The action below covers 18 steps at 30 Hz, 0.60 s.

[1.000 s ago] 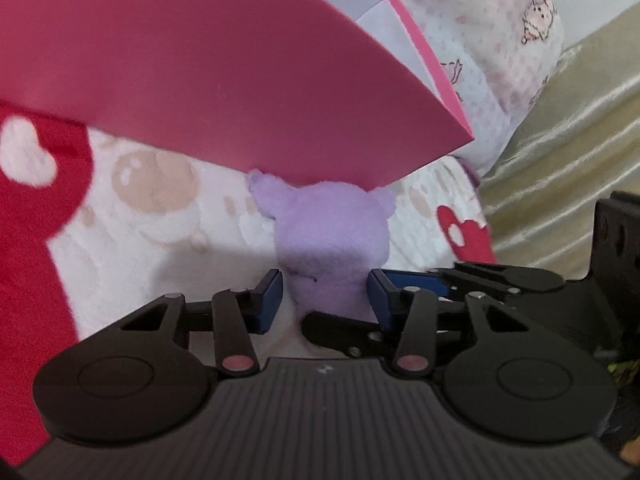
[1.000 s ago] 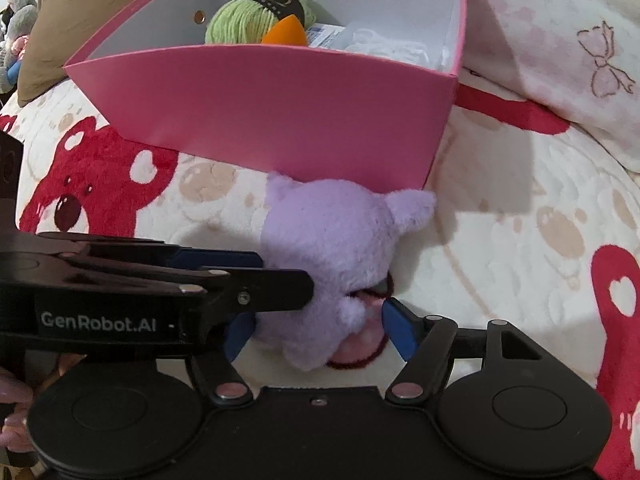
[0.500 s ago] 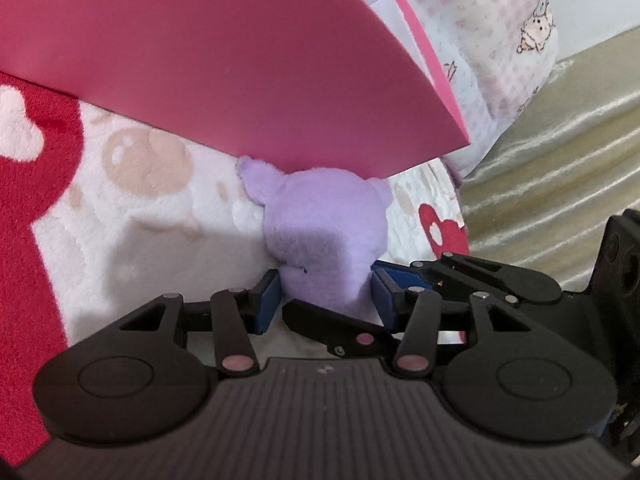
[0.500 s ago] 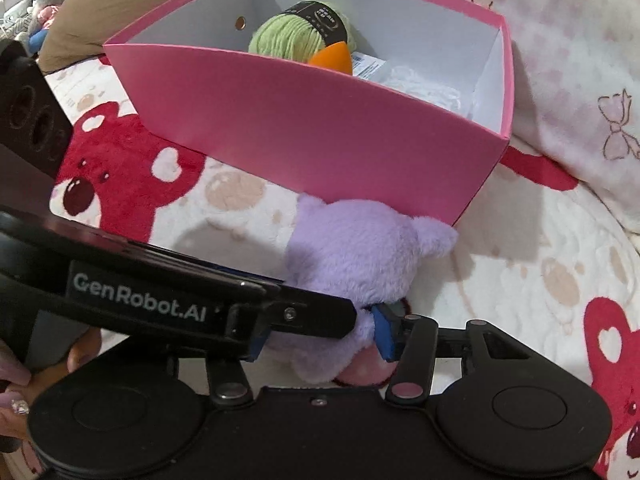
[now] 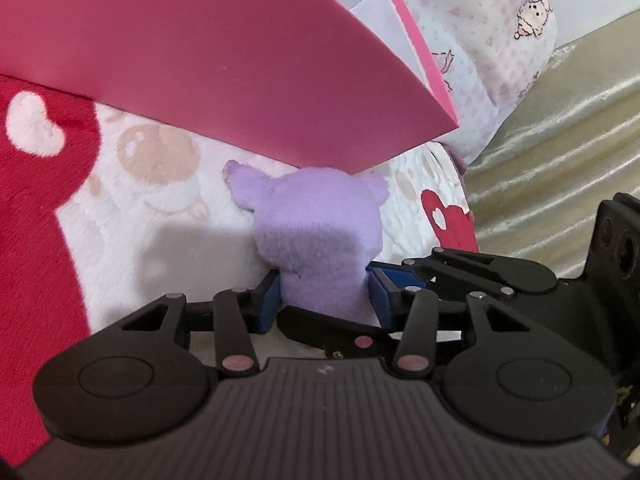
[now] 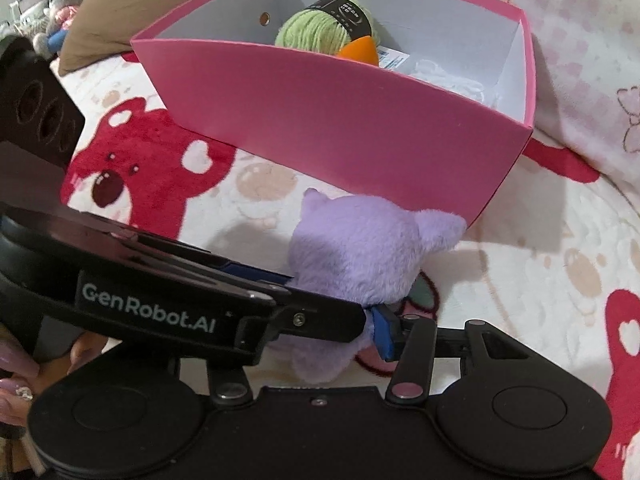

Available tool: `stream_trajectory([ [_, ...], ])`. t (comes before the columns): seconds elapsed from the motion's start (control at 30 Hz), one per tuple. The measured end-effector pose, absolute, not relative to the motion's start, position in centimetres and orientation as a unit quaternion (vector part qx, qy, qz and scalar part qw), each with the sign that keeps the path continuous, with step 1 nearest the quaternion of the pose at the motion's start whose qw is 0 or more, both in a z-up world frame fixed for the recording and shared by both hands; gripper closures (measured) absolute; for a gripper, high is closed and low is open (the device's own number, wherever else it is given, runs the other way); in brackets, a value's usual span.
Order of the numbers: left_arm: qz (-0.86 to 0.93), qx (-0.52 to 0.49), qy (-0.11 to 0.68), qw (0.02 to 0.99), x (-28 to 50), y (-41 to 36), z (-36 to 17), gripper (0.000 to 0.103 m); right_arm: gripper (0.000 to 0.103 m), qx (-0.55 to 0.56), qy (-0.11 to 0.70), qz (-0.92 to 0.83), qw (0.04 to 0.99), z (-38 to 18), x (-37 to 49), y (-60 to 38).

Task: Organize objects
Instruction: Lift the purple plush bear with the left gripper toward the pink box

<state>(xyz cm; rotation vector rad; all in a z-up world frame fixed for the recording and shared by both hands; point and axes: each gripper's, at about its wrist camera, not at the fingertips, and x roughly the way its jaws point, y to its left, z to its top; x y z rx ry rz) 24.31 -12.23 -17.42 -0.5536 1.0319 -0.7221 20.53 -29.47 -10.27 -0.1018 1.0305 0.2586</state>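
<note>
On a bear-print blanket (image 6: 520, 264), both the left gripper (image 5: 324, 300) and right gripper (image 6: 320, 340) clench the purple plush (image 6: 360, 252), beside the pink box (image 6: 340, 120). Only the right view shows green yarn (image 6: 320, 24) inside.

**Both tongs clamped from opposite sides**

The left tongs (image 5: 324, 300) point gently downward, blue pads pressed into the purple plush toy (image 5: 320, 236). The right tongs (image 6: 340, 332) tilt more steeply and have just been closing on the same toy, crossing beneath the left pair. Fingers (image 6: 16, 380) with painted nails grip the left handle.
</note>
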Motion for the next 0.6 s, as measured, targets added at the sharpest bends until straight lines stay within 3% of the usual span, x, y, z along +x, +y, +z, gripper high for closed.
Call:
stream_trajectory([
  [0.6, -0.294, -0.214, 0.5, 0.786, 22.1, -9.8, -14.1, 0.063, 0.047, -0.036, 0.494, 0.17, 0.852, -8.8, 19.1, -27.6],
])
